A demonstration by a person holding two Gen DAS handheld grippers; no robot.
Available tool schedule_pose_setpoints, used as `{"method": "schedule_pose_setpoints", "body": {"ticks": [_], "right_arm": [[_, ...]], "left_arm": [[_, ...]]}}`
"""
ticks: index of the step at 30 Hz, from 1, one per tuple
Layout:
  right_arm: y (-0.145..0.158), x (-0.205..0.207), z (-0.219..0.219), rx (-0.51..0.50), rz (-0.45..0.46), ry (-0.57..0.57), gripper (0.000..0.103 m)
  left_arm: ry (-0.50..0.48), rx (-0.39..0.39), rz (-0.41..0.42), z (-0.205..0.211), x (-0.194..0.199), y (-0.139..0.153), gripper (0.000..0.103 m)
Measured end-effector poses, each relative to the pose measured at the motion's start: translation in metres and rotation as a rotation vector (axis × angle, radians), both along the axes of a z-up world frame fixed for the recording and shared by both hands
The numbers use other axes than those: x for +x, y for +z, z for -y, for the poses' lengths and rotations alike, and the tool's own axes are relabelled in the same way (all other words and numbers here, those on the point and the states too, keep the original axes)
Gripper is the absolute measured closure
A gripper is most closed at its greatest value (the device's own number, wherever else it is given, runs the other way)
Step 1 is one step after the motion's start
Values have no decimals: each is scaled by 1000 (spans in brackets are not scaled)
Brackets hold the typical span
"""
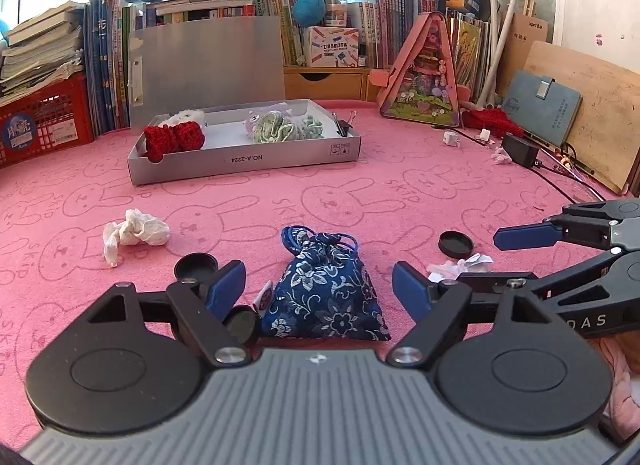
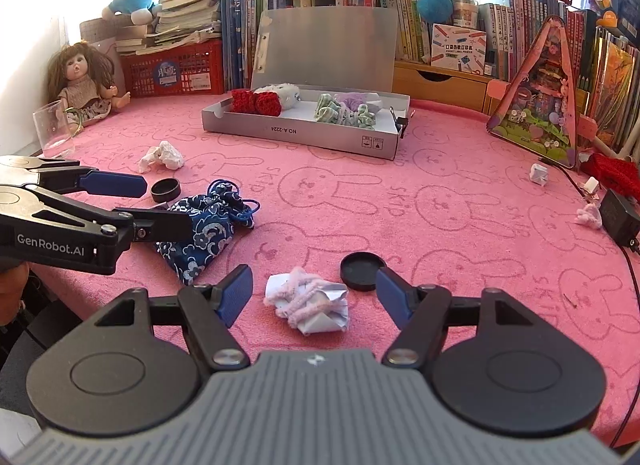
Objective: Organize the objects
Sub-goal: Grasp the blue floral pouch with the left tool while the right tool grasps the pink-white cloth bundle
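A blue floral drawstring pouch (image 1: 326, 293) lies on the pink cloth between the open fingers of my left gripper (image 1: 318, 285); it also shows in the right wrist view (image 2: 204, 225). A crumpled paper wad with pink yarn (image 2: 308, 303) lies between the open fingers of my right gripper (image 2: 314, 291). Neither gripper touches its object. A grey open box (image 1: 244, 159) at the back holds red knit pieces (image 1: 174, 139) and green and purple fabric items (image 1: 280, 127). The box also shows in the right wrist view (image 2: 304, 135).
Black round lids lie near the pouch (image 1: 196, 267) (image 1: 456, 245) (image 2: 362, 271) (image 2: 165, 189). White crumpled tissue (image 1: 134, 233) lies left. A glass cup (image 2: 54, 133) and a doll (image 2: 86, 81) stand far left. Books and baskets line the back. A black adapter (image 2: 620, 221) lies right.
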State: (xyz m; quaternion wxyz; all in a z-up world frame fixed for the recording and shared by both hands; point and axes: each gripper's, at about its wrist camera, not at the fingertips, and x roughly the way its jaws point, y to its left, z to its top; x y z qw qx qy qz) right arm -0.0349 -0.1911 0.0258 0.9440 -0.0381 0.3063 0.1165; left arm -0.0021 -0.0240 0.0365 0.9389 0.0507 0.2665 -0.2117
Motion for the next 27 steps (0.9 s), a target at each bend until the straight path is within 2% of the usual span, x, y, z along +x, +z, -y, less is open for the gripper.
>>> {"method": "schedule_pose_setpoints", "body": {"ticks": [3, 13, 21, 24, 25, 26, 27], "right_arm": [[-6, 1, -1, -7, -20, -3, 46], [-16, 3, -7, -12, -24, -18, 49], [-17, 7, -8, -1, -12, -29, 50], [-16, 8, -5, 13, -10, -41, 50], [-16, 8, -4, 14, -7, -51, 48], [-17, 9, -4, 11, -1, -62, 38], [-18, 10, -4, 11, 2, -68, 37]], "left_arm": [[-20, 3, -6, 5, 2, -2, 25], [-5, 46, -51, 18, 24, -18, 27], [10, 79, -50, 24, 27, -28, 27], [26, 61, -50, 22, 28, -26, 32], [29, 51, -54, 21, 28, -26, 33], [30, 47, -58, 20, 29, -26, 33], [29, 50, -58, 20, 30, -26, 33]]}}
